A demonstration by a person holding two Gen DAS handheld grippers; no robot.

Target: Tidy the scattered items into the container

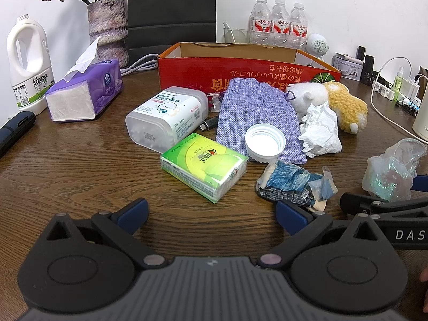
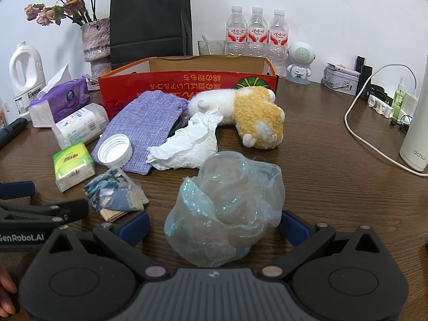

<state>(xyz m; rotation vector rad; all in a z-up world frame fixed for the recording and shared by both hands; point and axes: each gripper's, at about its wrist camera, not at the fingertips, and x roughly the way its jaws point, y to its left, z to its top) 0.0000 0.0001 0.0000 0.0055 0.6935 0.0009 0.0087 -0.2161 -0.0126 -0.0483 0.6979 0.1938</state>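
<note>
The red cardboard box (image 1: pixel 240 69) stands open at the back of the table, also in the right wrist view (image 2: pixel 187 83). In front of it lie a green tissue pack (image 1: pixel 204 169), a clear wipes tub (image 1: pixel 167 117), a purple cloth pouch (image 1: pixel 256 115), a white cap (image 1: pixel 264 140), crumpled paper (image 1: pixel 321 131), a plush toy (image 1: pixel 345 104) and a blue wrapper (image 1: pixel 294 184). My left gripper (image 1: pixel 211 215) is open and empty, just short of the tissue pack. My right gripper (image 2: pixel 214 226) is open with a glittery sheer bag (image 2: pixel 227 208) between its fingers.
A purple tissue box (image 1: pixel 85 93), a white jug (image 1: pixel 26 61) and a vase (image 1: pixel 108 26) stand at the left. A black paper bag (image 2: pixel 149 21), water bottles (image 2: pixel 256 32) and a small speaker (image 2: pixel 299 58) line the back wall. Cables and a white flask (image 2: pixel 417 139) are at the right.
</note>
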